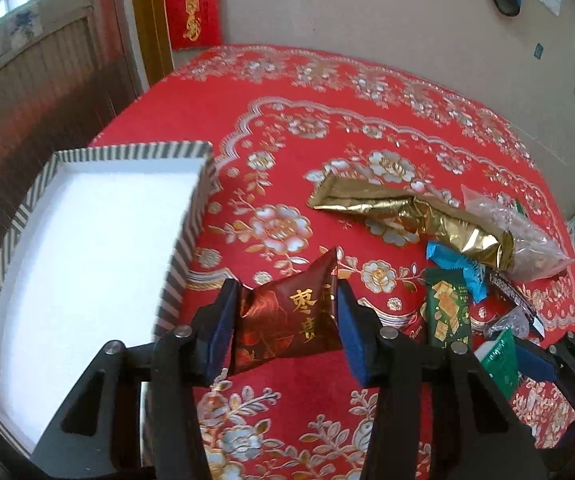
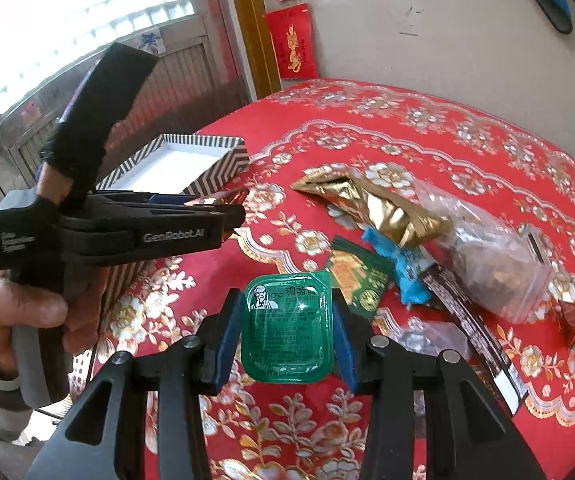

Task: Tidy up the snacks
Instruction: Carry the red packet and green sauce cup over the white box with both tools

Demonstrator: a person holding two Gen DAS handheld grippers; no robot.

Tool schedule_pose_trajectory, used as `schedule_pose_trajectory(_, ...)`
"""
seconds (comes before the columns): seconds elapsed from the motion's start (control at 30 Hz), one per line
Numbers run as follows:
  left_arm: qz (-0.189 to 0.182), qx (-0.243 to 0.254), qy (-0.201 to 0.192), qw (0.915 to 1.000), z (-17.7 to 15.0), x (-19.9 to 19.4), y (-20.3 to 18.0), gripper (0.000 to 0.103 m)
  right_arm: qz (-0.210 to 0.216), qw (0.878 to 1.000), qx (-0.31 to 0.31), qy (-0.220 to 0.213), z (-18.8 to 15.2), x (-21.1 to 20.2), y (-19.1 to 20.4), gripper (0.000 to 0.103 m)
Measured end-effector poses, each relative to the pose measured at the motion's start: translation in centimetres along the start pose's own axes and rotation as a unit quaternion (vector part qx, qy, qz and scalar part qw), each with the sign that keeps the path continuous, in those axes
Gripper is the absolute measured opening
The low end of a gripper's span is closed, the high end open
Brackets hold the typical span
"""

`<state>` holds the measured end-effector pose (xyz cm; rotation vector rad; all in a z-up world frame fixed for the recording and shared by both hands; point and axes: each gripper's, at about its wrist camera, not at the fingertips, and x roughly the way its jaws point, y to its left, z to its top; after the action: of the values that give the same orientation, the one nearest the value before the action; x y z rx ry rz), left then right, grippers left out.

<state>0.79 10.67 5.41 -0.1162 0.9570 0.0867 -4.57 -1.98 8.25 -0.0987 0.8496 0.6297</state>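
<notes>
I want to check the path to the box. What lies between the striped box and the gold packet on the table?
In the left wrist view, only bare red tablecloth lies between the striped box and the gold packet. The right wrist view shows the same gap, empty.

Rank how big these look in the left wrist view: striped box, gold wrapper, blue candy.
1. striped box, largest, though it also lies nearest the camera.
2. gold wrapper, long and crumpled.
3. blue candy, smallest, partly tucked under the gold wrapper.
</notes>
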Motion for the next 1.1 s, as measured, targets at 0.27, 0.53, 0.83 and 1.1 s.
schedule_pose_trajectory(0.27,0.005,-0.007,-0.027,0.9996,0.8,-2.6,2.3,0.049,-0.002,1.000,-0.007,-0.011,2.3,0.7,1.4,0.042)
schedule_pose_trajectory(0.53,0.025,-0.019,-0.045,0.9985,1.7,-4.2,5.9,0.049,0.010,0.999,-0.032,-0.016,5.7,2.8,3.9,0.042)
schedule_pose_trajectory(0.83,0.060,-0.055,-0.040,0.9959,3.0,-3.7,12.6,0.049,0.033,0.997,-0.073,-0.009,9.7,6.5,8.5,0.042)
schedule_pose_trajectory(1.1,0.081,-0.082,-0.021,0.9931,4.0,-1.4,17.2,0.049,0.046,0.994,-0.099,0.015,12.0,11.3,11.7,0.042)
